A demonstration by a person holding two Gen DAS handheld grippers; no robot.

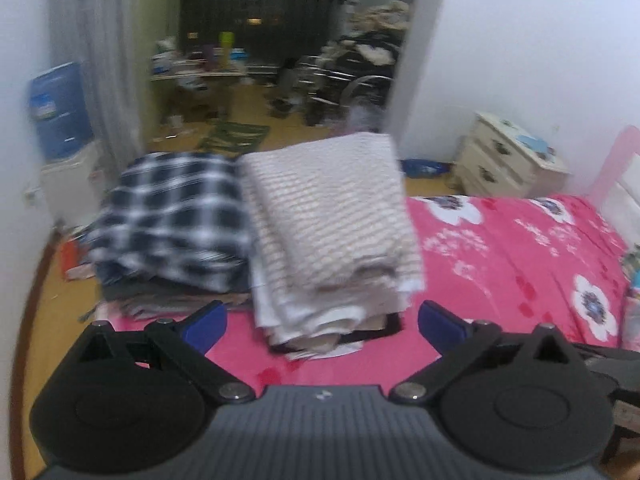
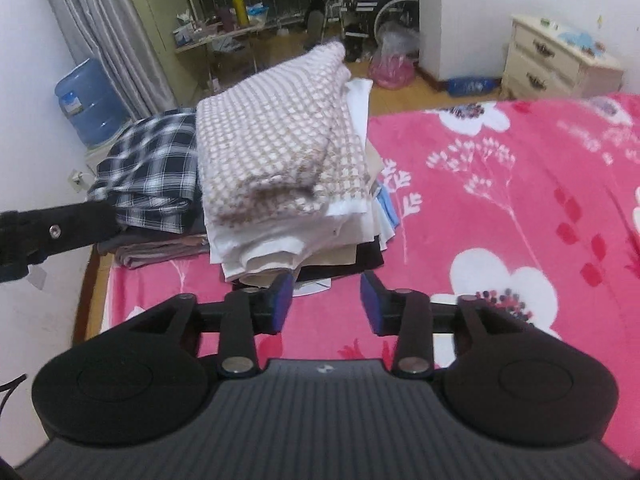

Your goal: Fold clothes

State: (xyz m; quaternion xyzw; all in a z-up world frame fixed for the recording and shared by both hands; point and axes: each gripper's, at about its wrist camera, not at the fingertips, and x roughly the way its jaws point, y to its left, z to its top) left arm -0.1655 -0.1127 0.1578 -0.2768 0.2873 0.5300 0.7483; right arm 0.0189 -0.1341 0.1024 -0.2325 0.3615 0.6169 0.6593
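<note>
Clothing sits in two stacks side by side at the corner of the bed [image 2: 500, 208]. The taller stack [image 2: 288, 200] is topped by a beige-and-white knit [image 2: 272, 136]; the lower stack [image 2: 152, 216] is topped by a dark plaid shirt [image 2: 148, 164]. All pieces look soft, light and limp, so the stacks would likely slump if pulled; judged best grip point is a folded edge or corner. Left gripper [image 1: 322, 326] stands wide open, holding nothing. Right gripper [image 2: 326, 304] is partly open, also empty, with bare bedcover between its blue pads [image 2: 282, 300]. Count: two stacks, two grippers.
</note>
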